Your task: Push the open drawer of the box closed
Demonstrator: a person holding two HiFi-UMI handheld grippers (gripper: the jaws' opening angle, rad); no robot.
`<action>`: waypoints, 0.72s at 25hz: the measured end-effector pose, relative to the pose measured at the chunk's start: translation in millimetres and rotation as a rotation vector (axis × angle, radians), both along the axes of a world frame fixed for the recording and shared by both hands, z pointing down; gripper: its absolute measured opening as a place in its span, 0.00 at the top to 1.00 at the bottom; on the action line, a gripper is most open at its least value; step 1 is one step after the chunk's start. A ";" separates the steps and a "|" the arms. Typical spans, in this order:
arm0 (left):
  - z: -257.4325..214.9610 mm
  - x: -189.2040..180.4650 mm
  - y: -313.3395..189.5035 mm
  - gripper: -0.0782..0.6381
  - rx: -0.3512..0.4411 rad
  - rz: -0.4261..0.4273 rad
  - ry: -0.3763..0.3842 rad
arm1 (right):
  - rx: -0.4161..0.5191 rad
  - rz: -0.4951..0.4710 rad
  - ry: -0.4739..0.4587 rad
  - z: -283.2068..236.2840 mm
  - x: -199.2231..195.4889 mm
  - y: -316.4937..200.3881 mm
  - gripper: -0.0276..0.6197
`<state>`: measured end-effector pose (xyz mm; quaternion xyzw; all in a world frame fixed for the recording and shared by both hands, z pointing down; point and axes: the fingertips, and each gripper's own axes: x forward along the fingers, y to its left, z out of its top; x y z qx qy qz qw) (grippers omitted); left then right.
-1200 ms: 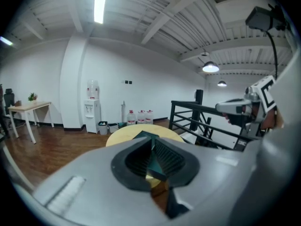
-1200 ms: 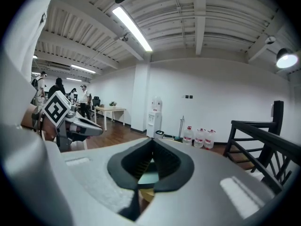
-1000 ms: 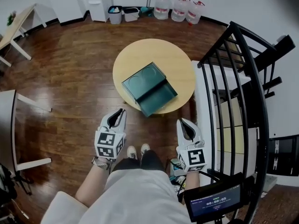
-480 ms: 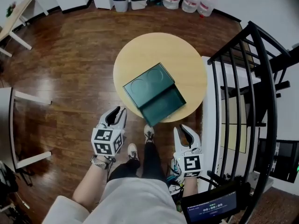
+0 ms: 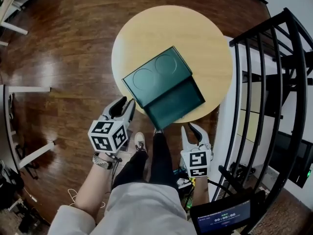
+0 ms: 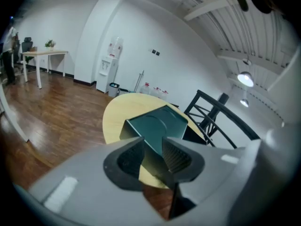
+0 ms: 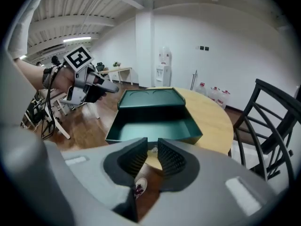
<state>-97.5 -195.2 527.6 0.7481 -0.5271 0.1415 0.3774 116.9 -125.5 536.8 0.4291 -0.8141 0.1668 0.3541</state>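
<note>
A dark green box (image 5: 155, 74) lies on the round wooden table (image 5: 195, 38), its drawer (image 5: 174, 102) pulled out toward me and empty. My left gripper (image 5: 123, 107) hovers just off the box's near left corner. Its jaws have just been opening and nothing is between them. In the left gripper view the box (image 6: 157, 122) shows beyond the open left gripper (image 6: 153, 155). My right gripper (image 5: 194, 131) hangs below the table's near edge, short of the drawer front. In the right gripper view the drawer (image 7: 155, 128) lies straight ahead of the right gripper (image 7: 153, 157), whose pads stand slightly apart and empty.
A black metal railing (image 5: 259, 82) runs down the right side, close to the table. White table legs (image 5: 29, 89) stand at the left on the wooden floor. My legs and a shoe (image 5: 140, 142) are under the table's near edge. A small screen (image 5: 222, 217) sits at bottom right.
Both grippers have come closer to the table and box. The left gripper's jaws have spread wider. The person has stepped up to the table.
</note>
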 end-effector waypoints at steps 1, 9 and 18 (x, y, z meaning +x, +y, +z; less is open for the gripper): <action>1.1 0.2 -2.2 0.71 -0.009 -0.007 0.015 | -0.023 -0.005 0.014 7.7 -0.8 -0.4 0.84; 11.2 1.3 -14.6 0.68 -0.039 -0.051 0.066 | -0.171 -0.031 0.115 56.9 2.1 -4.9 0.81; 21.1 2.3 -16.7 0.66 -0.048 -0.099 0.106 | -0.160 -0.076 0.201 66.5 -3.9 -11.8 0.81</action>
